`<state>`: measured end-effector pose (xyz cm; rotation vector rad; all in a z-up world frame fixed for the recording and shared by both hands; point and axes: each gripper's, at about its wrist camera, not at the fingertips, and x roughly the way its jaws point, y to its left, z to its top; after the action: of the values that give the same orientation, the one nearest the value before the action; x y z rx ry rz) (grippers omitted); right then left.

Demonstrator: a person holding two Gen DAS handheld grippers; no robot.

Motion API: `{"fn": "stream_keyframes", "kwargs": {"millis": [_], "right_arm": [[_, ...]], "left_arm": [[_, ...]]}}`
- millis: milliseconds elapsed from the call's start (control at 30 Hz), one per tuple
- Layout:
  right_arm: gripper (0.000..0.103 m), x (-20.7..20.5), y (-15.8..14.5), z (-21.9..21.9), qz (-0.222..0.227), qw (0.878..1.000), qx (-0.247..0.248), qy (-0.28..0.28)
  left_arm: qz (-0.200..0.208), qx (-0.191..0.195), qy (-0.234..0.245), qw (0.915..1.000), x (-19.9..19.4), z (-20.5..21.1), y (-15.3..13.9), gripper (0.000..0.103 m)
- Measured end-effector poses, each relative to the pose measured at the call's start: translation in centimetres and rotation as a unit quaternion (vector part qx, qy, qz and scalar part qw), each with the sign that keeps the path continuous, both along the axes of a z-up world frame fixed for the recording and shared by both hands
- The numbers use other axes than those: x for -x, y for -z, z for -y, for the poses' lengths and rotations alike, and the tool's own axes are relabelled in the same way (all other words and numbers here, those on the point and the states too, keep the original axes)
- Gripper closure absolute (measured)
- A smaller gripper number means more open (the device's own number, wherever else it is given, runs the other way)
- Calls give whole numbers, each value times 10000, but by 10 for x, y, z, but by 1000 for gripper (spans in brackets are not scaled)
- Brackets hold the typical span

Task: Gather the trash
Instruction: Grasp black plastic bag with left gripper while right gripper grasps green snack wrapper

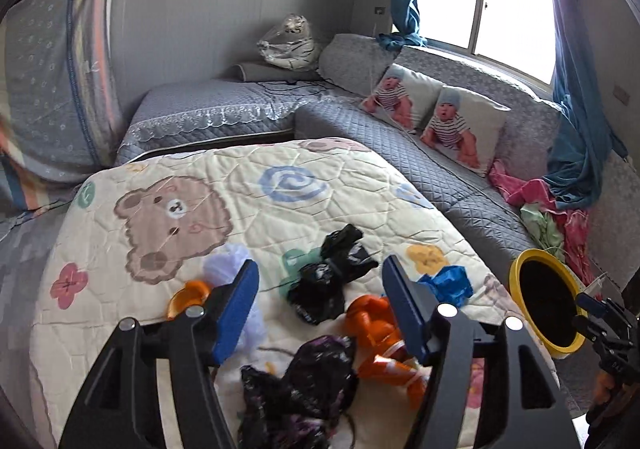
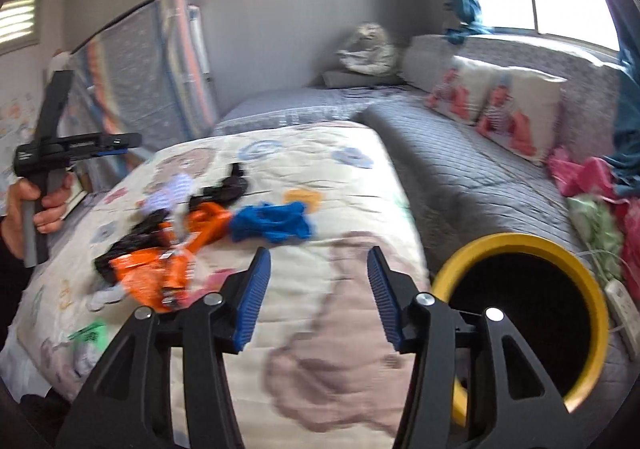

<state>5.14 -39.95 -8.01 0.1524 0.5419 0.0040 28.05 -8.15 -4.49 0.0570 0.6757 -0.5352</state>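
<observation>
Blue-padded jaws of the left gripper (image 1: pixel 320 309) stand wide and empty above crumpled trash: black bags (image 1: pixel 324 289), orange wrappers (image 1: pixel 376 333) and a blue bag (image 1: pixel 448 285) scattered on a bear-print quilt (image 1: pixel 180 185). Angled downward, the right gripper (image 2: pixel 320 297) is likewise parted, holding nothing, beside a yellow-rimmed bin (image 2: pixel 516 245) set close against the quilt's edge, seemingly for short drops. A hand (image 2: pixel 38 205) grips the left tool's handle.

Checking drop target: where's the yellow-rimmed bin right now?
The yellow-rimmed bin sits at the lower right of both wrist views, between the cartoon quilt and the grey sofa, just right of the right gripper.
</observation>
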Motion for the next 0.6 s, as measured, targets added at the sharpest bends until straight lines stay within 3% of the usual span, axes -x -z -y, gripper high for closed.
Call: {"fn": "stream_keyframes", "kwargs": {"millis": [233,433,600], "right_arm": [[39,18,-1,-87,221,9895,-104,-1425],[32,37,11,-141,222,9731,-77,-2291],[32,41,23,-167,70,9658,46,-2590]], "left_arm": [[-32,279,-458,9986,30,-72,26,19],[-73,360,-535,9979,60,-90,49,14],[-80,222,-486,9985,78,-90,66,14]]}}
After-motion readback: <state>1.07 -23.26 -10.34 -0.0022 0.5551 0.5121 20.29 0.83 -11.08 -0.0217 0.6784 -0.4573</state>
